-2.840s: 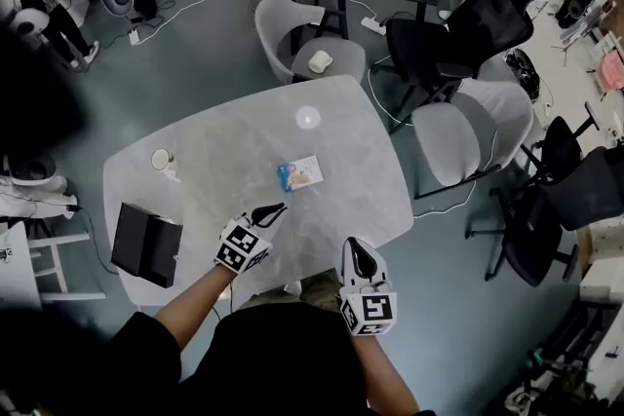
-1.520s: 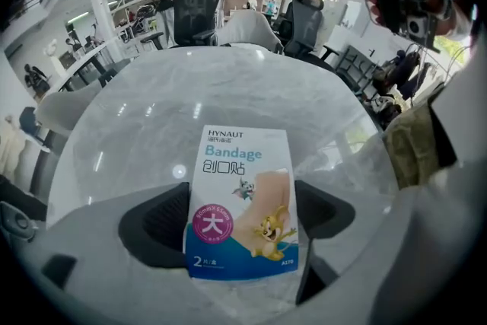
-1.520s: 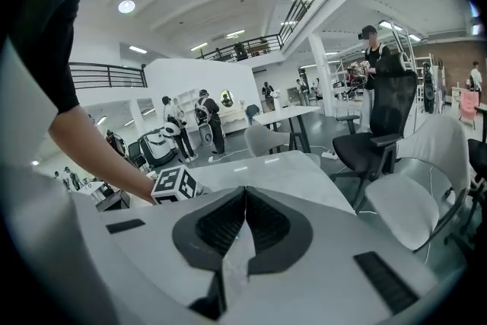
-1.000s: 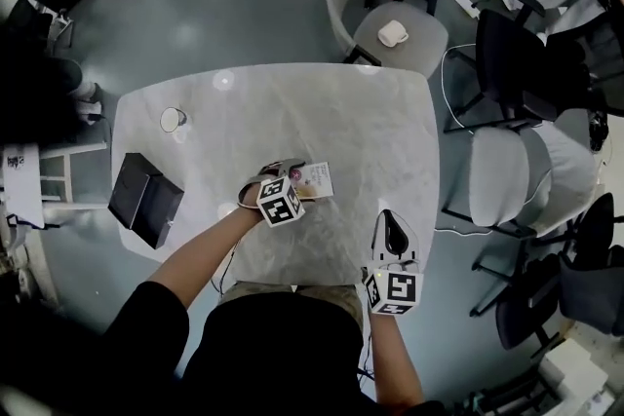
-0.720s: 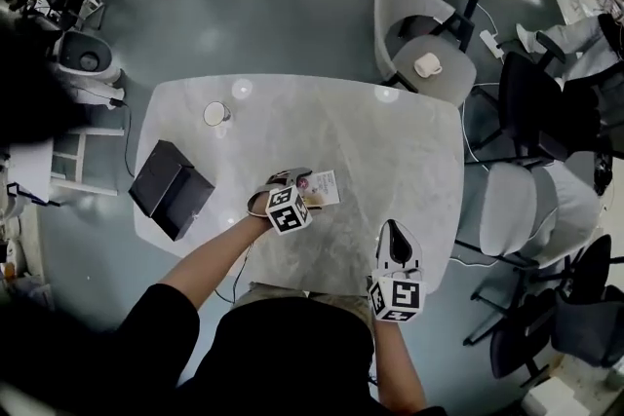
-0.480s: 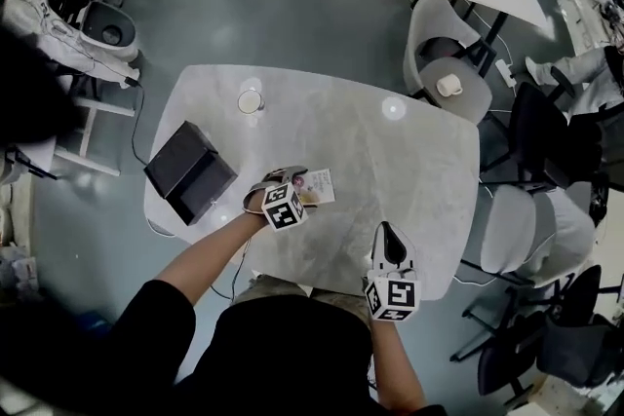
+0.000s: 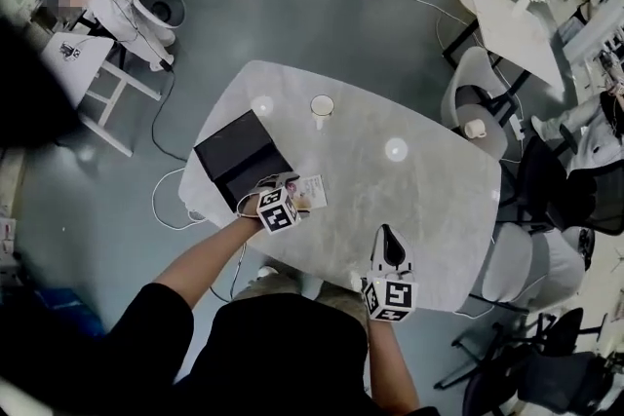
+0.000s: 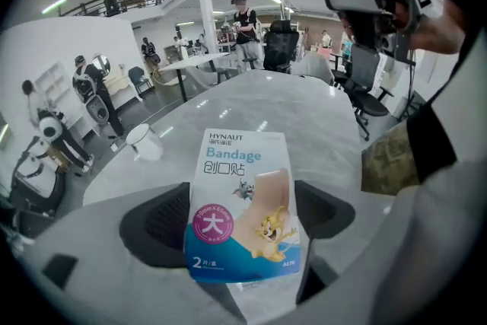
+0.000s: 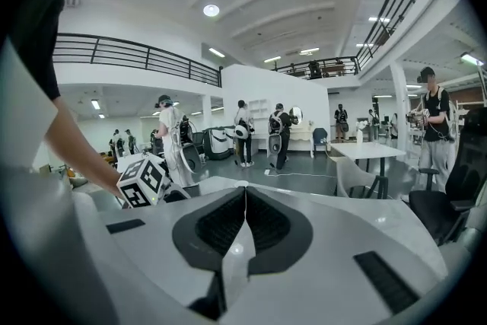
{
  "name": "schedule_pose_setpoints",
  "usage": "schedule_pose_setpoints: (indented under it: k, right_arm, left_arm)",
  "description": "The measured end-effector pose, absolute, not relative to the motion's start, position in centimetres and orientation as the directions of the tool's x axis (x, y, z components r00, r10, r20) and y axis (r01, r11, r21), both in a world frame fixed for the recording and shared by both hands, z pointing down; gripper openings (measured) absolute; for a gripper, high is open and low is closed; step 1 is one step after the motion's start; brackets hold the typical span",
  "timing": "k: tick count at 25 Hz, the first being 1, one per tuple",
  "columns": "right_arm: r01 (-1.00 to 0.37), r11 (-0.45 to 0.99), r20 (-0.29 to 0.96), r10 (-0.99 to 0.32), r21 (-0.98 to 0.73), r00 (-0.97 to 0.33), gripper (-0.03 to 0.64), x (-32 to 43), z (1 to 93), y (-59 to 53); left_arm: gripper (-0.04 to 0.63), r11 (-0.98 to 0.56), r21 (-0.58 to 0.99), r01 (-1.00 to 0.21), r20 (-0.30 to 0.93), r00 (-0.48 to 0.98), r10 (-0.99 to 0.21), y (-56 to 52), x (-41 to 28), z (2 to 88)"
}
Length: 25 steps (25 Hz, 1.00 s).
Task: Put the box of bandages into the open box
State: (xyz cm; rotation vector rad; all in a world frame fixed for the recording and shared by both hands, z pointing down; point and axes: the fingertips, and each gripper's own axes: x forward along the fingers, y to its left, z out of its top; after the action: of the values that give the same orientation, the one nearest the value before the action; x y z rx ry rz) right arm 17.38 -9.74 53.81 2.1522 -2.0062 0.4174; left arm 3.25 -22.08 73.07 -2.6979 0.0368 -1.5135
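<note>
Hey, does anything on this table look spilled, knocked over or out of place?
Nothing stands out. The bandage box is held straight and undamaged in the fingers of the left gripper, the cup stands upright, and no spill shows on the table.

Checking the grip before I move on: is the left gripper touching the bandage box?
Touching. The left gripper view shows the bandage box clamped between the jaws of the left gripper, one against each side.

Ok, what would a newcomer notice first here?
The colourful bandage box clamped in the left tool, over the grey table. Next, the black box lying open beside it at the table's left edge, and the right tool shut and empty near the person.
</note>
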Motion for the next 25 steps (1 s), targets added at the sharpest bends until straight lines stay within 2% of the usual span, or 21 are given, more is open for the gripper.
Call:
schedule_pose_setpoints:
  k: [4, 11, 16, 25]
  right_arm:
    - [-0.998, -0.017, 0.313, -0.950, -0.062, -0.003, 0.012, 9.4, 53.9, -9.6]
    - [-0.996, 0.032, 0.369, -0.927, -0.086, -0.062, 0.012, 0.7, 55.0, -9.5]
    - [-0.995, 0.040, 0.393, -0.917, -0.088, -0.072, 0.012, 0.5, 55.4, -10.8]
    - [-0.989, 0.139, 0.370, -0.917, -0.053, -0.149, 0.012, -1.0, 55.1, -20.1]
  left_arm:
    - [0.440, -0.991, -0.010, -0.130, 0.824, 0.561, -0.082, -23.3, -2.8, 71.9]
    - [0.440, -0.972, -0.024, -0.234, 0.806, 0.571, -0.158, -25.4, -11.5, 70.4]
    - [0.440, -0.950, -0.009, -0.311, 0.809, 0.556, -0.189, -26.6, -14.3, 72.2]
    - [0.440, -0.939, -0.021, -0.343, 0.861, 0.472, -0.191, -30.2, -15.7, 75.0]
